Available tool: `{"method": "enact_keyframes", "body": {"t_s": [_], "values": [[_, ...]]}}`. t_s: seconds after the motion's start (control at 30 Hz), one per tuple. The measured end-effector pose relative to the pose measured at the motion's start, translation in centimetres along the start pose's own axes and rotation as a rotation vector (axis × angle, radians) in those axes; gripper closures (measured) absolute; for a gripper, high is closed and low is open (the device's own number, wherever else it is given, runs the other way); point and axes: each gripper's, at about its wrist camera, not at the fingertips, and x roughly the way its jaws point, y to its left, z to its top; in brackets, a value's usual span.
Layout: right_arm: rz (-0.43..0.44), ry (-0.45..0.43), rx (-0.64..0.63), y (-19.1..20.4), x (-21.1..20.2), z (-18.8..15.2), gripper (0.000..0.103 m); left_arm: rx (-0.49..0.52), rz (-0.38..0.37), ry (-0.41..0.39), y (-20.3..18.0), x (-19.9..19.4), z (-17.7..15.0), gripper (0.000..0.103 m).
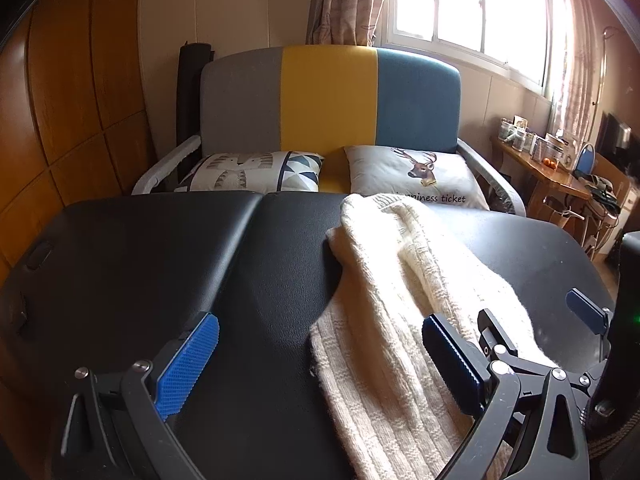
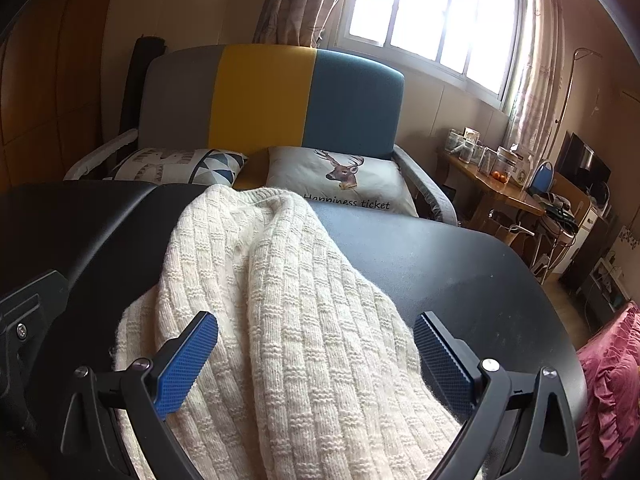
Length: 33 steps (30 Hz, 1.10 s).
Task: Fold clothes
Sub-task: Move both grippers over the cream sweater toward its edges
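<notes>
A cream knitted sweater [image 1: 400,300] lies bunched lengthwise on the black padded table [image 1: 160,260]. My left gripper [image 1: 320,364] is open above the table, with the sweater's left edge between its blue pads. The right gripper [image 1: 586,312] shows at the far right of this view. In the right wrist view the sweater [image 2: 288,300] fills the middle and my right gripper [image 2: 316,360] is open, one pad on either side of it, holding nothing. Part of the left gripper [image 2: 24,312] shows at the left edge.
Behind the table stands a sofa with a grey, yellow and blue back [image 1: 328,96] and two cushions [image 1: 416,176]. A wooden desk [image 2: 496,188] with jars is at the right. A pink ruffled cloth [image 2: 612,380] lies at the right edge.
</notes>
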Motion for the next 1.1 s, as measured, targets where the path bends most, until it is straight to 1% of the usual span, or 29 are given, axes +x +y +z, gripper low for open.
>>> {"method": "enact_keyframes", "body": {"t_s": [0.17,0.3,0.33,0.43,0.7,0.8,0.87,0.9,0.93,0.97,1.0,1.03,1.1], "values": [[0.008,0.002,-0.003,0.1,-0.1,-0.1,0.002,0.001,-0.008,-0.005,0.1,0.1,-0.3,0.000],[0.012,0.017,-0.008,0.2,0.4,-0.4,0.002,-0.004,-0.020,0.022,0.7,0.4,-0.4,0.000],[0.012,0.022,-0.009,0.3,0.5,-0.3,0.002,-0.002,-0.013,0.036,0.2,0.7,-0.3,0.000],[0.015,0.032,-0.008,0.3,0.6,-0.2,0.002,-0.016,-0.027,0.061,0.2,1.4,-0.8,0.000],[0.038,0.060,-0.007,0.4,1.1,-0.9,0.002,-0.015,-0.046,0.077,-0.1,1.5,-1.2,0.000],[0.058,0.072,0.000,0.2,1.3,-1.1,0.002,-0.005,-0.073,0.090,-0.1,1.7,-1.4,0.000],[0.103,0.086,0.014,-0.2,1.4,-1.4,0.002,0.000,-0.105,0.103,0.0,1.9,-1.6,0.000],[0.140,0.092,0.030,-0.7,1.4,-1.6,0.002,-0.003,-0.140,0.112,0.0,2.0,-1.8,0.000],[0.183,0.097,0.050,-1.4,1.4,-1.9,0.005,-0.008,-0.179,0.123,0.1,2.2,-2.0,0.000],[0.232,0.102,0.082,-2.3,1.4,-2.3,0.009,-0.024,-0.235,0.140,0.4,2.4,-2.2,0.000],[0.291,0.106,0.126,-3.4,1.3,-2.8,0.009,-0.043,-0.288,0.157,0.7,2.7,-2.5,0.000],[0.338,0.110,0.171,-4.6,1.1,-3.3,0.009,-0.070,-0.325,0.176,1.1,3.0,-2.8,0.000],[0.398,0.121,0.240,-7.0,0.7,-4.5,0.009,-0.083,-0.341,0.209,1.4,3.8,-3.2,0.000]]}}
